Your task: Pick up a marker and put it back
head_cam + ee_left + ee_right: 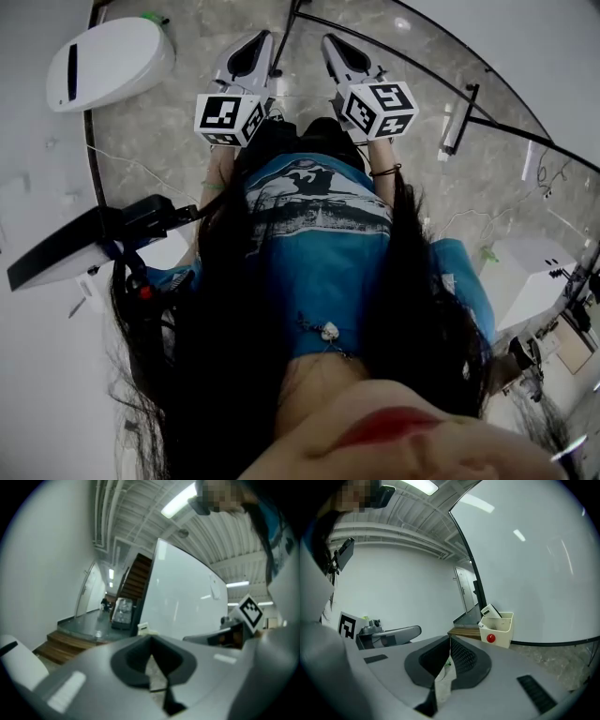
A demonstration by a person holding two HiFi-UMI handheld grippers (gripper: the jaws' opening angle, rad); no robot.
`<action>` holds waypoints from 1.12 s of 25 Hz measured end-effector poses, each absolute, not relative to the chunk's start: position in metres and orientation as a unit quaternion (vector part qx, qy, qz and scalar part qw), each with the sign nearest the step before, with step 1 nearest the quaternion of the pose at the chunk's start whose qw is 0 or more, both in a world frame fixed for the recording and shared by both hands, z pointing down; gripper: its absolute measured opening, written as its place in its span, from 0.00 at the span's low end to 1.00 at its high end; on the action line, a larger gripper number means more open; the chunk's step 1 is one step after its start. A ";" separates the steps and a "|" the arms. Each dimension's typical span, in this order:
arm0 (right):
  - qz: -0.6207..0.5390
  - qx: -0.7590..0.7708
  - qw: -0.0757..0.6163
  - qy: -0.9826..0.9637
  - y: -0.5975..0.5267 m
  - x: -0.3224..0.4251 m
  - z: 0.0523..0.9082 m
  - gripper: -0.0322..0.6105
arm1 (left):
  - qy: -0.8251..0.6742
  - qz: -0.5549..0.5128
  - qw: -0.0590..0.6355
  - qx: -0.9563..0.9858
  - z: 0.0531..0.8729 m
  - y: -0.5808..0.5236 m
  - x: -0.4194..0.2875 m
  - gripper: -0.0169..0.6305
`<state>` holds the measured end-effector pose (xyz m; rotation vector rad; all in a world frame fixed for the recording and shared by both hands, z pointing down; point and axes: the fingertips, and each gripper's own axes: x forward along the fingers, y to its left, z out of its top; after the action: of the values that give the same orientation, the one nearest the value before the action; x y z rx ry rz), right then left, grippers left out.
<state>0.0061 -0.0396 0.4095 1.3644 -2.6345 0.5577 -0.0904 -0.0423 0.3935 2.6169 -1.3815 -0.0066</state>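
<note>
I see no marker clearly in any view. My left gripper (251,45) and right gripper (339,49) are held side by side in front of the person's body, pointing out over the marble floor. Both are shut with nothing between the jaws, as the left gripper view (151,654) and the right gripper view (450,654) also show. A cream holder box (498,629) with a red round knob and an eraser-like block hangs on the big whiteboard (534,559), ahead and to the right of the right gripper. The whiteboard (183,597) also stands ahead of the left gripper.
A white oval device (108,61) lies at the far left on the floor. A black flat panel on a stand (84,246) is at the person's left, a white box-shaped unit (530,277) at the right. Wooden steps (61,644) and a staircase are beyond the left gripper. Cables trail on the floor.
</note>
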 end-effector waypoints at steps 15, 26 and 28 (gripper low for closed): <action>0.135 0.461 0.112 -0.870 -0.168 0.003 0.413 0.07 | -0.446 0.008 0.110 0.888 0.412 -0.147 -0.086 0.03; 0.094 0.401 0.242 -0.879 -0.256 -0.002 0.458 0.24 | -0.484 0.007 0.109 0.868 0.408 -0.230 -0.076 0.03; 0.086 0.391 0.269 -0.876 -0.257 -0.005 0.465 0.24 | -0.489 0.006 0.110 0.865 0.408 -0.232 -0.077 0.03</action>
<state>-0.0047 -0.2574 0.4655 1.0539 -2.3618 0.2305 -0.0772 -0.2322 0.4084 2.5417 -1.4380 0.0178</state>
